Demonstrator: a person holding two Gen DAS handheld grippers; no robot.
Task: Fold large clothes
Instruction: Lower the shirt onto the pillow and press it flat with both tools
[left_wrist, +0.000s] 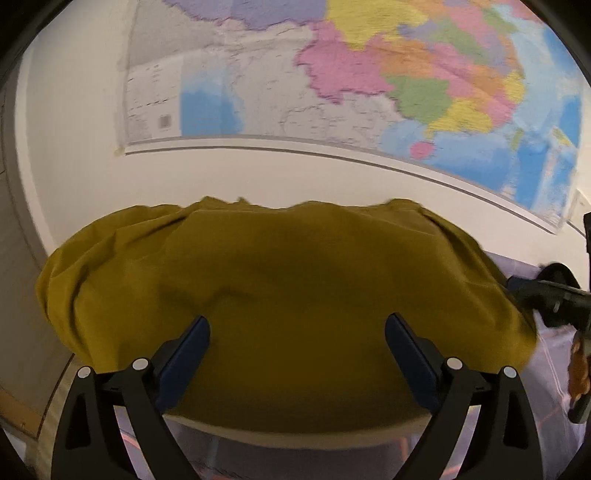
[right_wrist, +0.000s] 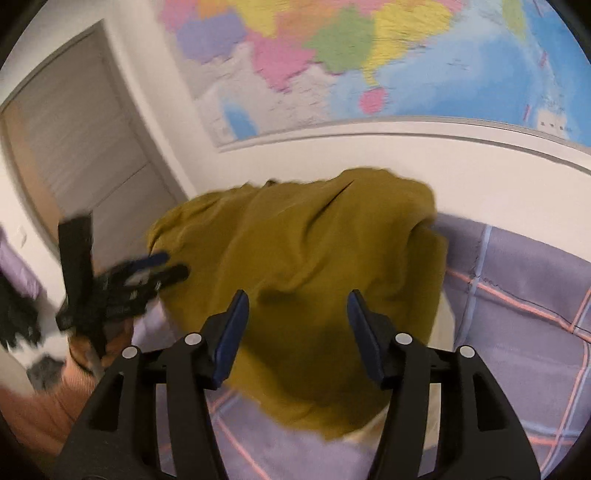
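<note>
Lying crumpled across the pale board (left_wrist: 295, 432), mustard garment (left_wrist: 288, 288), long axis left-right, both jaws released.

Looks like a bedroom at home: a bed with a purple checked sheet (right_wrist: 524, 295), a big colourful map (left_wrist: 369, 74) on the white wall (left_wrist: 258, 173), and a grey door (right_wrist: 85, 147) in the corner.

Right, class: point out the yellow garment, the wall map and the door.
yellow garment (left_wrist: 295, 280): left wrist view, middle of the cloth.
wall map (left_wrist: 351, 66): left wrist view, pink region.
door (right_wrist: 85, 155): right wrist view, centre panel.
</note>
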